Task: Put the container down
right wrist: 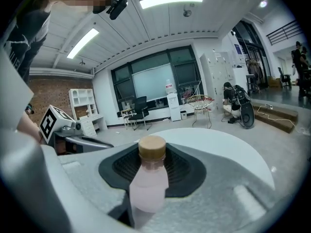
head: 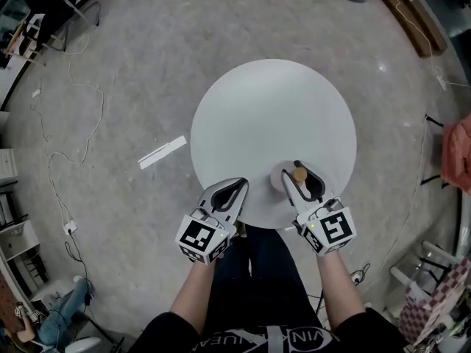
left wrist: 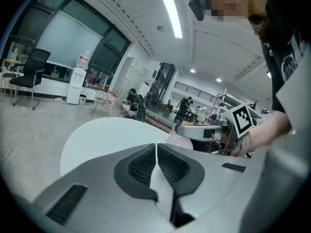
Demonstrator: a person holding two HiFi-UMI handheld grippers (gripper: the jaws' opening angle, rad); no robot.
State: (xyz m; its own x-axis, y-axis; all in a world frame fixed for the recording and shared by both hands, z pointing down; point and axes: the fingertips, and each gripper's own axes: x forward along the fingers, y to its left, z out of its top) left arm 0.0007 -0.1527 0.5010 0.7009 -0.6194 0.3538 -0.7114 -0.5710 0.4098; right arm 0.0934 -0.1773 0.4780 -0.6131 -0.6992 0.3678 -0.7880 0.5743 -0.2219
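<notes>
Bottle [right wrist: 147, 186], pale pink, w/ round tan cap [right wrist: 152, 148]

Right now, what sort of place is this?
Probably an open-plan office or lab hall: an office chair and water dispenser by big windows, cables trailing across a bare concrete floor.

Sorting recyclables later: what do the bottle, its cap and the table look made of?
The bottle looks like plastic: pale pink, frosted, translucent. Its cap is tan and matte: cork, wood or lookalike plastic. The table is smooth and evenly white, perhaps laminate or painted board.
</notes>
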